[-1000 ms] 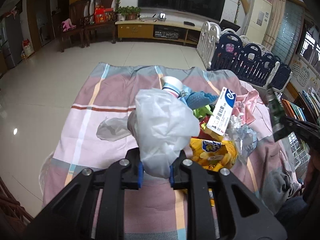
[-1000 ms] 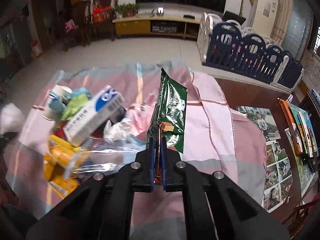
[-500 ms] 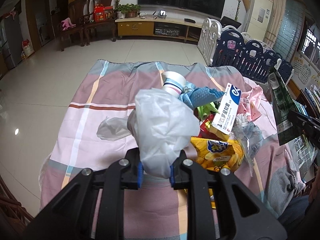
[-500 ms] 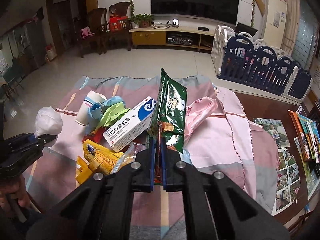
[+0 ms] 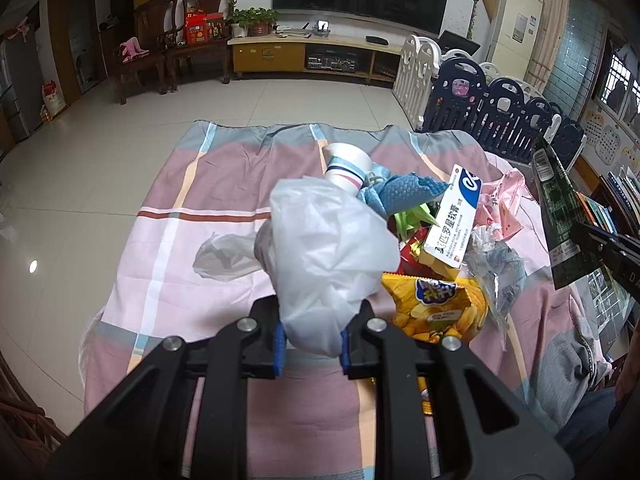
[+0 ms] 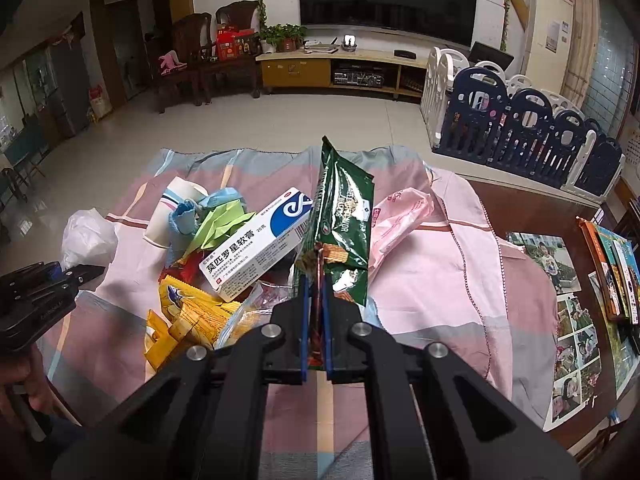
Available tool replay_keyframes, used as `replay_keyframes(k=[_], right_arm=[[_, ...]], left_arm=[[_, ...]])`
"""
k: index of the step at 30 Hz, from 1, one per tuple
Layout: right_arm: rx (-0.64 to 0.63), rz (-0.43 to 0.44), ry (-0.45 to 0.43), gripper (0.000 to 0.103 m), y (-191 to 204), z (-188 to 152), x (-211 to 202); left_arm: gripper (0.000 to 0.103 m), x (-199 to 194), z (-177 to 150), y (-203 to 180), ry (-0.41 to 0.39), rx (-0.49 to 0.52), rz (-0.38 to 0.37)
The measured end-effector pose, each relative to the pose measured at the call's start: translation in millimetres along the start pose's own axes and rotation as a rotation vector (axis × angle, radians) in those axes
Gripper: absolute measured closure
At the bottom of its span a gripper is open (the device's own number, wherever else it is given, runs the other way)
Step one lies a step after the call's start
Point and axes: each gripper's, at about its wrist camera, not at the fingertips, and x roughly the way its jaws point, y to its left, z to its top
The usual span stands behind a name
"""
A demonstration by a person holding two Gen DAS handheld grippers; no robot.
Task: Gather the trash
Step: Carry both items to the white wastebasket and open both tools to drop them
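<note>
A: The left gripper [image 5: 311, 350] has its jaws clamped on a crumpled translucent white plastic bag [image 5: 326, 258]; lifted off the checked pink cloth [image 5: 208, 184], probably for carrying away.

B: The right gripper [image 6: 315, 334] pinches a tall green foil snack wrapper [image 6: 340, 224] upright; remaining litter, including a white-and-blue ointment box [image 6: 256, 246], lies just left of those jaws.
</note>
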Motion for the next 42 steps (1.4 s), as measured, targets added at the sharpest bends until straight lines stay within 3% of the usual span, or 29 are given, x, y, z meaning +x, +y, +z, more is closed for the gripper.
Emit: replay_keyframes(k=[8,14,19,22,26,27,29,30,33,34,37,40,42], right_arm=[[0.000,0.002,0.002,0.097,1.5,-0.3,2.3],[0.000,0.007,0.007,0.097,4.5,-1.1,5.2],[0.007,0.025,0.019,0.097,5.8,-1.0,8.1],[0.007,0.036,0.024,0.097,8.3,-0.7,9.9],[-0.004,0.050,0.038,0.097,14.0,-1.1,13.7],[-0.008,0.056,0.037,0.097,16.2,-1.5,13.9],[-0.023,0.060,0.037,0.097,20.3,-1.3,14.8],[-0.028,0.061,0.036,0.097,22.1,-1.8,15.2],[-0.046,0.081,0.027,0.097,28.9,-3.5,14.5],[-0.061,0.093,0.021,0.097,33.8,-4.3,13.4],[-0.116,0.127,-0.005,0.097,53.7,-7.8,7.1],[-0.150,0.209,0.006,0.097,85.7,-12.1,2.2],[-0.203,0.259,0.026,0.097,119.8,-17.4,2.5]], left_arm=[[0.082,-1.9,0.4,4.5,-0.001,0.001,0.000],[0.082,-16.2,8.7,44.8,-0.020,-0.051,0.046],[0.079,-20.6,8.0,128.4,0.002,-0.268,0.166],[0.078,-14.3,-1.8,184.9,0.054,-0.428,0.264],[0.074,-6.5,-22.4,242.4,0.124,-0.638,0.320],[0.070,-4.8,-27.3,250.3,0.137,-0.672,0.318],[0.049,-2.4,-33.9,261.5,0.140,-0.741,0.318],[0.044,-2.6,-36.0,264.1,0.134,-0.757,0.321],[0.032,-7.7,-31.9,256.4,0.105,-0.734,0.325],[0.023,-9.4,-28.4,252.5,0.095,-0.719,0.332],[0.020,-25.4,-20.7,245.0,0.012,-0.711,0.349],[0.018,-61.8,-8.4,240.6,-0.138,-0.688,0.357],[0.012,-93.8,-2.0,241.0,-0.275,-0.657,0.412]])
